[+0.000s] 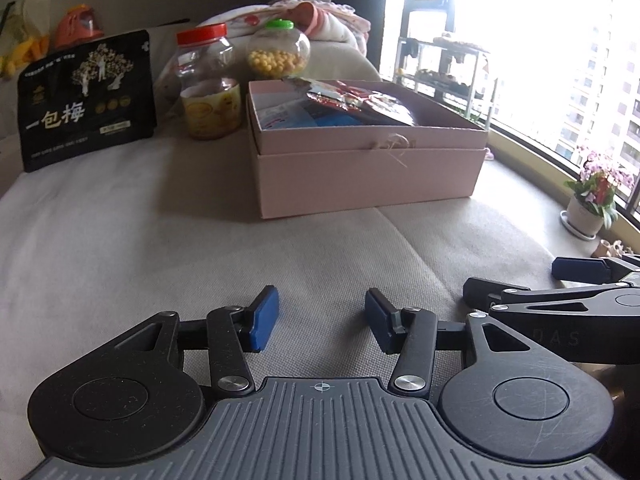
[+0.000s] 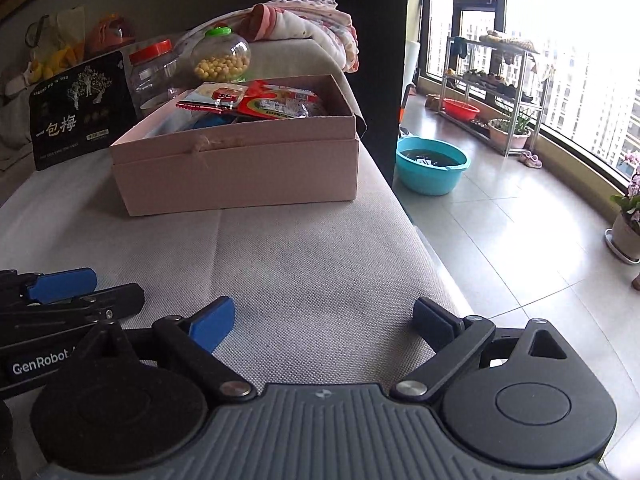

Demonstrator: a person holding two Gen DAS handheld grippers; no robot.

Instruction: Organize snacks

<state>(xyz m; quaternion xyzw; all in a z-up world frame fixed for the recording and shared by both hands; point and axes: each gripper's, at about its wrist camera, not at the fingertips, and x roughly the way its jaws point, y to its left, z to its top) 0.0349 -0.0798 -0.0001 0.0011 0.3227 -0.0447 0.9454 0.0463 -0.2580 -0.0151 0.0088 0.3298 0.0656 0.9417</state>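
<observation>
A pink cardboard box point(image 1: 360, 176) point(image 2: 240, 172) stands on the beige cushion and holds several snack packets point(image 1: 352, 100) point(image 2: 256, 102). Behind it to the left stand a black plum pouch point(image 1: 86, 100) point(image 2: 82, 110), a red-lidded jar point(image 1: 208, 80) point(image 2: 154, 66) and a green-lidded jar of yellow balls point(image 1: 280, 50) point(image 2: 221, 56). My left gripper point(image 1: 322, 320) is open and empty, low over the cushion in front of the box. My right gripper point(image 2: 324, 322) is open and empty beside it, near the cushion's right edge.
A folded blanket point(image 2: 312, 28) lies behind the box. The cushion's edge point(image 2: 416, 232) drops to a tiled floor with a teal basin point(image 2: 432, 164), a metal rack point(image 2: 492, 80) and a potted flower point(image 1: 592, 200) by the window.
</observation>
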